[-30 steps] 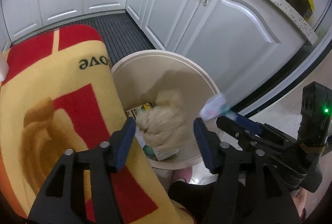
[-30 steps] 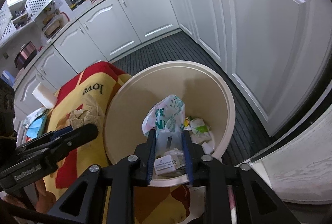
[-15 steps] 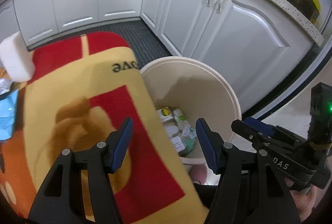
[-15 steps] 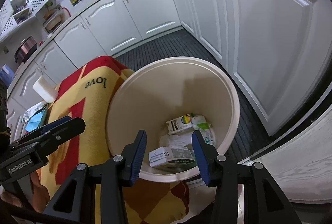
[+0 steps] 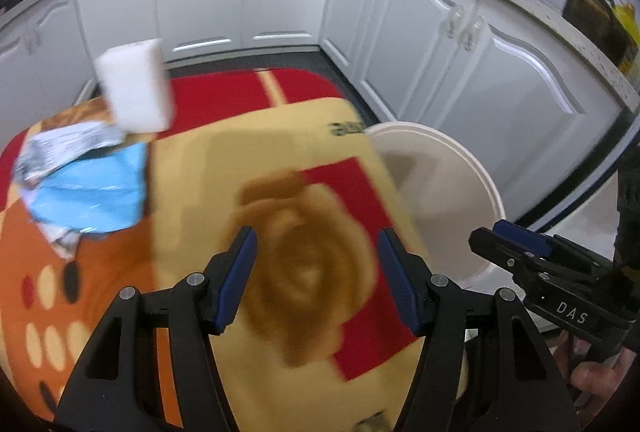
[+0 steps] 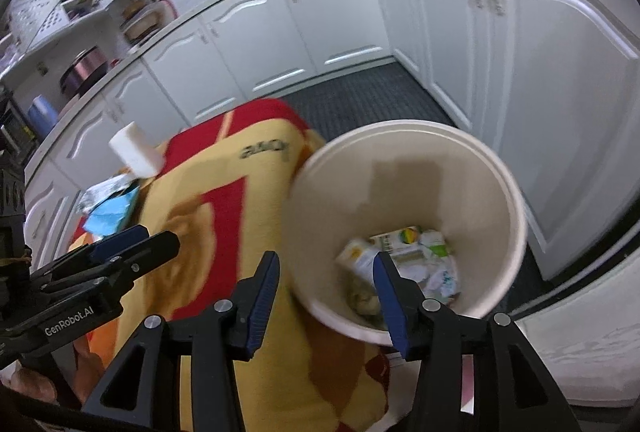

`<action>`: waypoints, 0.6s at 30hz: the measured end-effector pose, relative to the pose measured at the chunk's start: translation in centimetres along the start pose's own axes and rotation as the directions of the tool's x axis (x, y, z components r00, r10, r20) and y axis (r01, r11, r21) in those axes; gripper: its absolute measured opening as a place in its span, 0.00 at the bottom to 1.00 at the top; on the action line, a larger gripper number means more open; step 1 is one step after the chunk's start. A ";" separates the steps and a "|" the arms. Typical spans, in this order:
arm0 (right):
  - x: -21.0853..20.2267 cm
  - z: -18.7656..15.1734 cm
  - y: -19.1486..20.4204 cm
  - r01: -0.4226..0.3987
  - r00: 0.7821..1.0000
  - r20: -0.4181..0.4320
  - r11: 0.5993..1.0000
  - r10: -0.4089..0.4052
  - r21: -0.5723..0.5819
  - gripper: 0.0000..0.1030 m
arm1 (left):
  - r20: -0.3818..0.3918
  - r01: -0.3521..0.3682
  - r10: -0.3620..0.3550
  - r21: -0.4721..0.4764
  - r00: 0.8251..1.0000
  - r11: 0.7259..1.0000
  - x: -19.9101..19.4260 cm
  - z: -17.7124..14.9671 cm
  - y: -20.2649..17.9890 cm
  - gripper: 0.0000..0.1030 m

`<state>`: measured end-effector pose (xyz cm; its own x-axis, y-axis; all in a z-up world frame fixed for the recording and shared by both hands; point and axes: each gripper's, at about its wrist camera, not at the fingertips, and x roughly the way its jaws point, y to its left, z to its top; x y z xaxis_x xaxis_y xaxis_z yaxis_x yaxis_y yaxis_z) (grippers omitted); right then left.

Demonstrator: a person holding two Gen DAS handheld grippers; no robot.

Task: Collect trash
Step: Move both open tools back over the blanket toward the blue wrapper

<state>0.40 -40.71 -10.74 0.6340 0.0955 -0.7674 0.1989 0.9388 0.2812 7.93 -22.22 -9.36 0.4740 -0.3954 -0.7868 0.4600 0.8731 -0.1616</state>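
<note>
The left gripper (image 5: 316, 272) is held with its jaws wide apart and nothing between them, above a red, yellow and orange blanket (image 5: 280, 191) with a brown rose pattern. The right gripper (image 6: 326, 288) is likewise spread wide and empty, poised over the near rim of a cream round trash bin (image 6: 512, 232) that stands just right of the blanket, in front of white kitchen cabinets (image 6: 540, 79). Cartons and crumpled wrappers (image 6: 404, 256) are seen lying at the bottom of the bin. On the far left part of the blanket a blue plastic wrapper (image 5: 92, 191) is left lying, partly overlapped by a silver foil wrapper (image 5: 60, 147). A white sponge block (image 5: 134, 95) is seen just beyond them at the blanket's far edge.
</note>
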 end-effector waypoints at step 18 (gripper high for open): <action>6.2 0.5 12.7 -0.167 0.981 -0.123 0.970 0.147 -0.175 0.48 | 0.048 -0.059 0.084 -0.382 0.995 0.922 -4.9 -2.6 18.2 0.60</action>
<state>7.17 -28.37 -11.63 0.5597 0.2725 -0.7826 -0.0437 0.9528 0.3005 12.03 -3.69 -9.96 0.5462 -0.3342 -0.7681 0.1091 0.9375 -0.3303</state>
